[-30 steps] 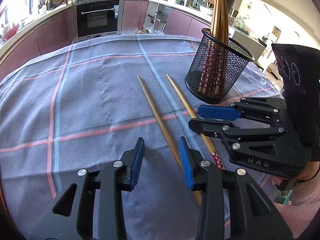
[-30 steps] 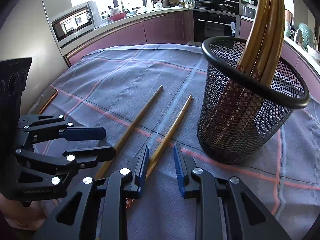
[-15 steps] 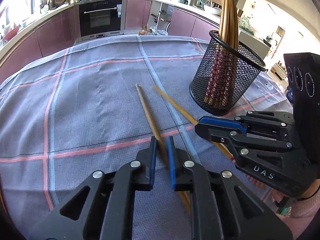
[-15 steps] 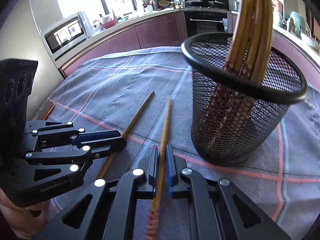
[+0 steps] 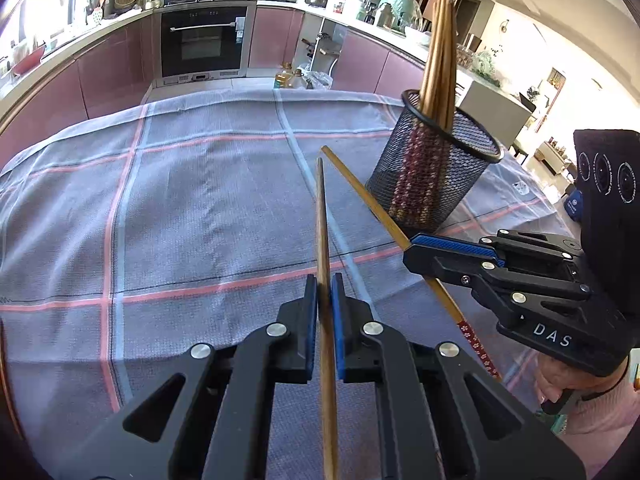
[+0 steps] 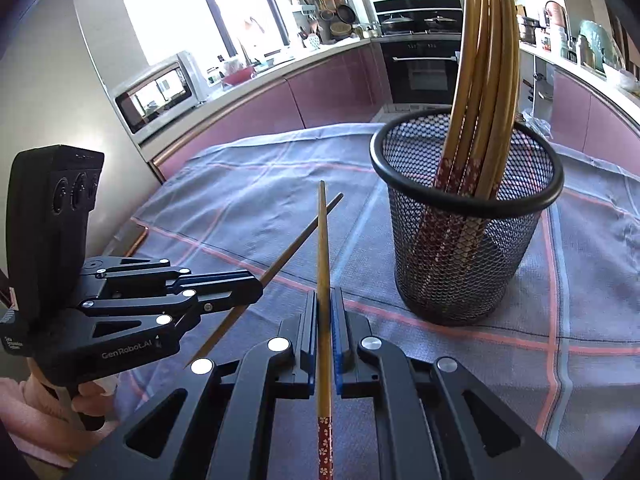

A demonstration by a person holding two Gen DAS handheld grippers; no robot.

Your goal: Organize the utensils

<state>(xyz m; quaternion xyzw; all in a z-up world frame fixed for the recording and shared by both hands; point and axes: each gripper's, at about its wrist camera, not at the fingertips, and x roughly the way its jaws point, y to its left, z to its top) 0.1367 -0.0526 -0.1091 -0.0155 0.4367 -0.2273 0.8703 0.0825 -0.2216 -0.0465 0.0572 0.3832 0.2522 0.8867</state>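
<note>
My left gripper is shut on a wooden chopstick and holds it above the cloth, tip pointing away. My right gripper is shut on a second chopstick with a red patterned end, also lifted. Each gripper shows in the other's view: the right gripper with its chopstick, and the left gripper with its chopstick. A black mesh holder with several chopsticks upright in it stands to the right; it also shows in the left wrist view.
The table is covered by a grey-blue checked cloth with pink lines. Kitchen counters and an oven lie beyond the far edge. A microwave stands at the left in the right wrist view.
Both grippers closed on the two chopsticks that lay on the cloth and lifted them. The holder now looks farther off in both views.
</note>
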